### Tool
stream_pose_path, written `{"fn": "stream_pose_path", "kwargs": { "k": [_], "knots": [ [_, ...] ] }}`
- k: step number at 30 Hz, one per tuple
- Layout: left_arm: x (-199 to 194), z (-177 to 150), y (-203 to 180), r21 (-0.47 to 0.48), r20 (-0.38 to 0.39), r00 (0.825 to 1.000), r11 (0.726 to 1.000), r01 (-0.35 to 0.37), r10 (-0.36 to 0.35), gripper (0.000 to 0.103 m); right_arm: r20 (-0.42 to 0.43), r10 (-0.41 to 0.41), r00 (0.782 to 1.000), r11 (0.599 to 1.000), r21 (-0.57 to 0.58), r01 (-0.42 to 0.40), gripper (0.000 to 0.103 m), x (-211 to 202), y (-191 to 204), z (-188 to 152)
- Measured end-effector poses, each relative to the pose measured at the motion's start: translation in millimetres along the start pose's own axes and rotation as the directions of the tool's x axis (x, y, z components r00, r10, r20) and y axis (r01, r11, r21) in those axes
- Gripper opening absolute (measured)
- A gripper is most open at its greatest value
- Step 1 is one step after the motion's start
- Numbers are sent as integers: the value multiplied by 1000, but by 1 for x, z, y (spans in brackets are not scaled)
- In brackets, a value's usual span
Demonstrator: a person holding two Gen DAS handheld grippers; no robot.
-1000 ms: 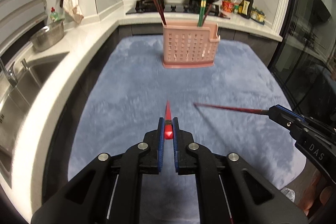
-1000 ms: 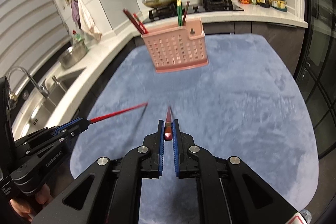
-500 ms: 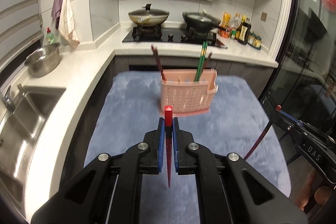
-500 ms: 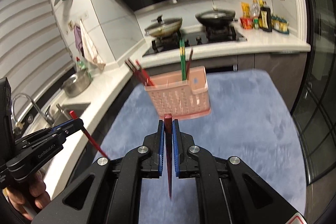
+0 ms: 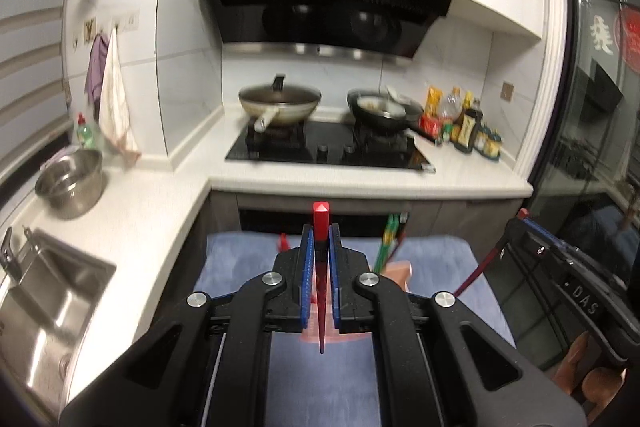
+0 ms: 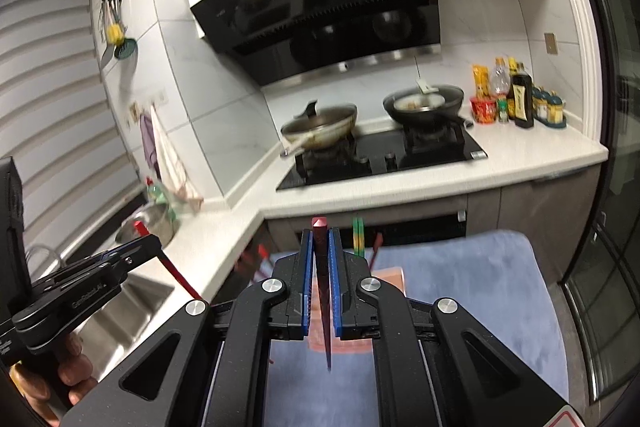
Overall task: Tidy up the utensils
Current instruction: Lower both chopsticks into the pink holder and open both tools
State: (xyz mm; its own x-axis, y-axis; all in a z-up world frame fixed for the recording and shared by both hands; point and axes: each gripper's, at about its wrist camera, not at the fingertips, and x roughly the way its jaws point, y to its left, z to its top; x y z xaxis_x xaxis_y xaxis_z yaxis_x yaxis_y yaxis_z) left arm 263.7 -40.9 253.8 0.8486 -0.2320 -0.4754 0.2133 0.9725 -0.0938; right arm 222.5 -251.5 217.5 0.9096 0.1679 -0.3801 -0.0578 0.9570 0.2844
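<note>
Two thin red chopsticks are in play, one per tool: the left gripper is clamped on a bright red chopstick standing upright low in the left view's centre, and the right gripper pinches a darker red chopstick the same way. The pink perforated plastic utensil basket sits on the blue plush mat at lower centre, mostly hidden behind the jaws, with green chopsticks poking up from it.

To do the drop well, I would bring each tapered tip over the compartment that already holds matching sticks, keep the stick vertical, lower it inside the rim, then let go.

Compared with a second ago, both sticks have swung from lying forward to upright, and the basket has slid from upper centre to behind the fingers.
</note>
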Motion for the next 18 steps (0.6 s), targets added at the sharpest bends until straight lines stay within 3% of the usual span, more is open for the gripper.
{"fn": "stream_pose_path", "kwargs": {
  "k": [8,18],
  "knots": [
    [41,38,-4,-23,43,999,1000,0,1,7,37,-6,999,1000,-13,6,7,53,0,46],
    [99,17,-2,-23,-45,999,999,-24,23,7,-30,-14,999,1000,14,14,7,110,-19,38]
  ]
}}
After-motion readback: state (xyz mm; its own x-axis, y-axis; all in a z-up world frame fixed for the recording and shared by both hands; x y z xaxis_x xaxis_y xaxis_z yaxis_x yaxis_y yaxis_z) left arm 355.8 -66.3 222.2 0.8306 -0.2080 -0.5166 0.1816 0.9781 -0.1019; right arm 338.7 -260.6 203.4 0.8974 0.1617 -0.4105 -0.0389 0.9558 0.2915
